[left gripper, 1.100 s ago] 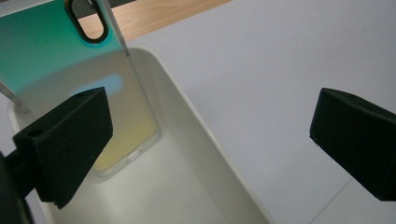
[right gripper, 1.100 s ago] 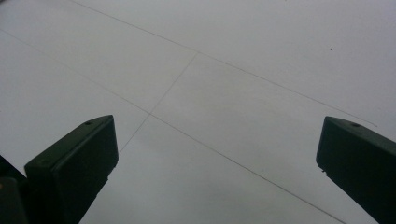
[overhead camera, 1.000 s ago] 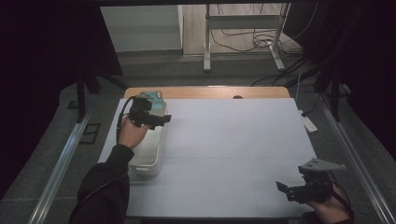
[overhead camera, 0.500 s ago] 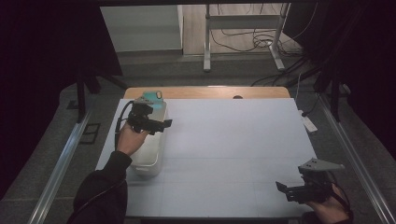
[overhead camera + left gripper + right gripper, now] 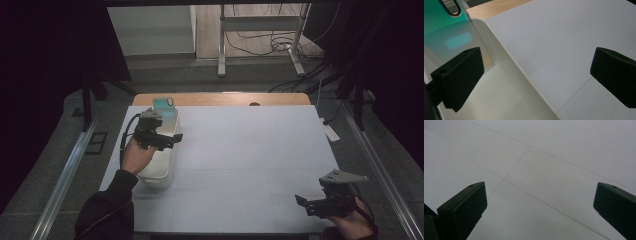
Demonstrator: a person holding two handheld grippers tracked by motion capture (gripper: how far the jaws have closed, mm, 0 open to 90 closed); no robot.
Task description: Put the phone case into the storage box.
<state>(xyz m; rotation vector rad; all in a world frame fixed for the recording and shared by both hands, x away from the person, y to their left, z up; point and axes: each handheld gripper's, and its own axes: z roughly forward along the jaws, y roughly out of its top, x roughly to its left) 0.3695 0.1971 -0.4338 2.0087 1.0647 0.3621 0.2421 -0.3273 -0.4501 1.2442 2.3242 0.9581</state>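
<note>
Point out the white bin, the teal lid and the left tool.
white bin (image 5: pixel 159 176), high view, near end wall.
teal lid (image 5: pixel 161 104), high view, its upright face.
left tool (image 5: pixel 170 141), high view, between its fingertips.

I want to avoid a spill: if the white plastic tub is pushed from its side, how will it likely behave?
The white tub looks thin-walled and empty inside, so probably light. It rests flat on the smooth table, so it would likely slide, not tip. The teal lid standing at its far end might fall.
</note>
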